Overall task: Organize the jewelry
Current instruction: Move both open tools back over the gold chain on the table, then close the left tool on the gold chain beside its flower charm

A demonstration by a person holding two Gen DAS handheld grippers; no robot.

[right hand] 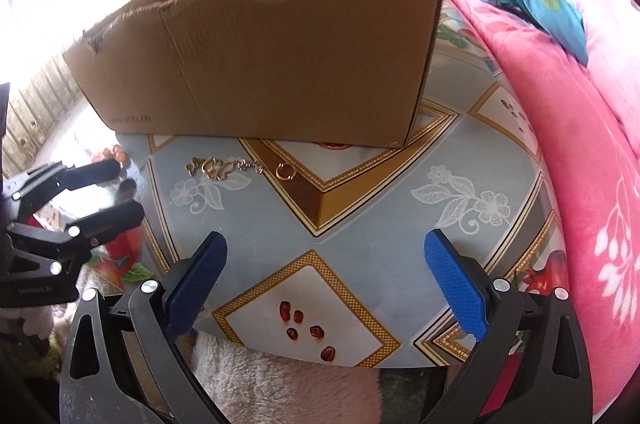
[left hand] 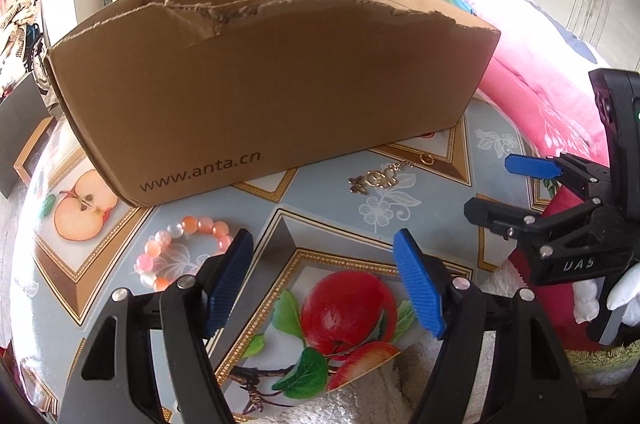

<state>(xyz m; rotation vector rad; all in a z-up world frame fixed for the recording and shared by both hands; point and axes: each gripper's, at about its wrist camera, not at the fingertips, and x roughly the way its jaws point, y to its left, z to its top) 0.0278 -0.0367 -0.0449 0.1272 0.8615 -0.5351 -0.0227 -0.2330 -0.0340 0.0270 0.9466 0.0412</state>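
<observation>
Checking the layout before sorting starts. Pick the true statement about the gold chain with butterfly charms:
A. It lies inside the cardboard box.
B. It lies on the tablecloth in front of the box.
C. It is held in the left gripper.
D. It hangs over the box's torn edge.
B: the gold chain lies flat on the tablecloth in front of the cardboard box, while the left gripper and right gripper are both open and empty.
</observation>
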